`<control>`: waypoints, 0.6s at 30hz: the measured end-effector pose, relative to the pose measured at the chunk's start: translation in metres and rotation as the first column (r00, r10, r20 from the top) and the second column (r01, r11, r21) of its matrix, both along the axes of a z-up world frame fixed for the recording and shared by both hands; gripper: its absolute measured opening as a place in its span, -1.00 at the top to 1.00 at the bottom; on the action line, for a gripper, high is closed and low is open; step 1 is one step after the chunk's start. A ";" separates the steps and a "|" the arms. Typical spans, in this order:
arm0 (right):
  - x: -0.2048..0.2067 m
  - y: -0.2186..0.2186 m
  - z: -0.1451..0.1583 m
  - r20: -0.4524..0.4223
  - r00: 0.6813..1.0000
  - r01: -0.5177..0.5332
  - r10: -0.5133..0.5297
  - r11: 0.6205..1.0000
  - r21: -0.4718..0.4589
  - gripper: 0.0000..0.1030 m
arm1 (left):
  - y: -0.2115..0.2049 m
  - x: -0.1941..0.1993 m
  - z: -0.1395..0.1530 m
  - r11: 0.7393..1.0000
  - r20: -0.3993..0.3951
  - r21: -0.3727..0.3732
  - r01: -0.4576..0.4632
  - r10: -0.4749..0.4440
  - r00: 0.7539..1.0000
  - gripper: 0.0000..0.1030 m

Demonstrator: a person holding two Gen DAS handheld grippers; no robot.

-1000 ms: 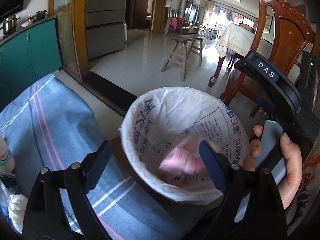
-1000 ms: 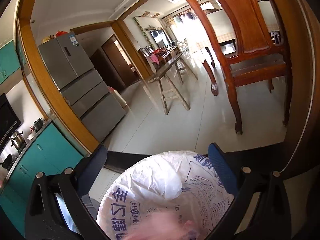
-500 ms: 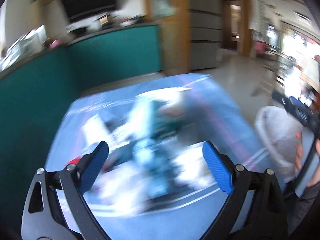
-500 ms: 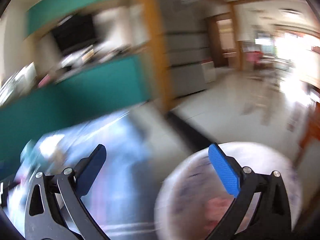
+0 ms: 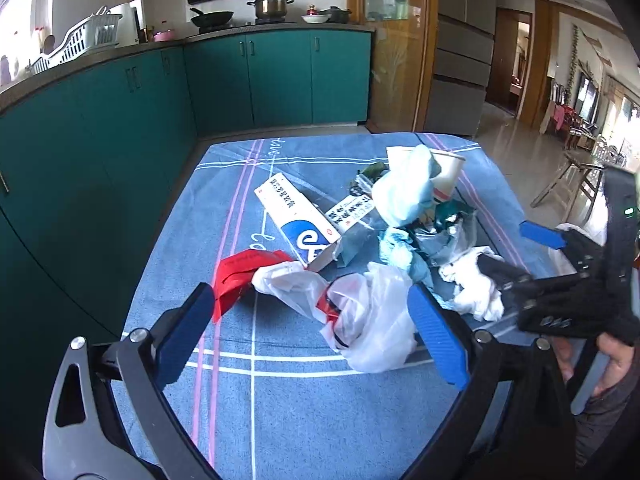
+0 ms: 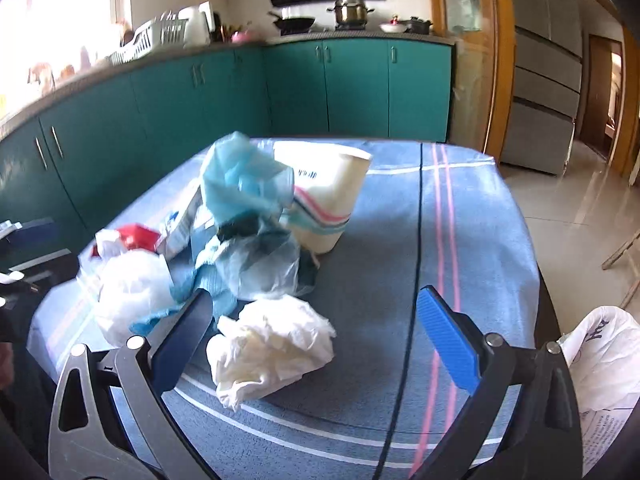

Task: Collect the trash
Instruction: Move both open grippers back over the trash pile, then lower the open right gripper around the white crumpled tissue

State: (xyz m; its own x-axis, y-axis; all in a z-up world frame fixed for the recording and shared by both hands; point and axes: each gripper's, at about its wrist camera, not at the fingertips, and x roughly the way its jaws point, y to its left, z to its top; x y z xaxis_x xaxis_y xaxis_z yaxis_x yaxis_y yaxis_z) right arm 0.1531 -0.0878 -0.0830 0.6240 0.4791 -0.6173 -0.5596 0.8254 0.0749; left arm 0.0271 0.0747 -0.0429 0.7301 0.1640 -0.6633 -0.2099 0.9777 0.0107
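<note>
A: Since a second ago both cameras have swung off the bin and onto the blue striped tablecloth (image 5: 280,420). Left gripper (image 5: 308,340) jaws wide, holding nothing; right gripper (image 6: 316,344) likewise wide and empty.

B: Trash position?

A: Heaped beside the paper cup (image 6: 328,200), which stands tilted, mouth up. Toothpaste box (image 5: 298,222) lies flat left of the cup, long axis running from near the cup toward the left gripper. Crumpled white tissue (image 6: 272,344) sits nearer than the cup, between the right fingers.

B: Obscured items?

A: Red scrap (image 5: 240,276) partly under the white plastic bag (image 5: 372,320). Lined bin (image 6: 600,360) cut off at frame edge, right of the cup.
</note>
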 end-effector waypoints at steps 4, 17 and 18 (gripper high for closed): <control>0.000 0.014 -0.012 -0.007 1.000 -0.025 0.025 0.997 -0.067 -0.93 | -0.009 0.004 -0.004 1.000 -0.008 -0.003 0.021 -0.021 1.000 -0.89; -0.013 0.003 -0.014 -0.035 0.990 -0.135 0.134 0.991 -0.012 -0.02 | -0.024 0.006 -0.015 0.999 -0.053 -0.005 0.051 -0.051 0.997 -0.89; -0.013 0.001 -0.013 -0.032 0.991 -0.133 0.133 0.991 -0.004 0.00 | -0.025 0.006 -0.015 0.999 -0.056 -0.002 0.053 -0.053 0.997 -0.89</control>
State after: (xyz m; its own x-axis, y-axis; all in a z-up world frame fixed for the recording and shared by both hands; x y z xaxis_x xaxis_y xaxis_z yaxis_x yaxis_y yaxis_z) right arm 0.1401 -0.0868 -0.0956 0.5350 0.5524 -0.6392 -0.6618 0.7443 0.0893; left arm 0.0333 0.0495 -0.0584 0.6997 0.1256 -0.7033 -0.1564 0.9875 0.0207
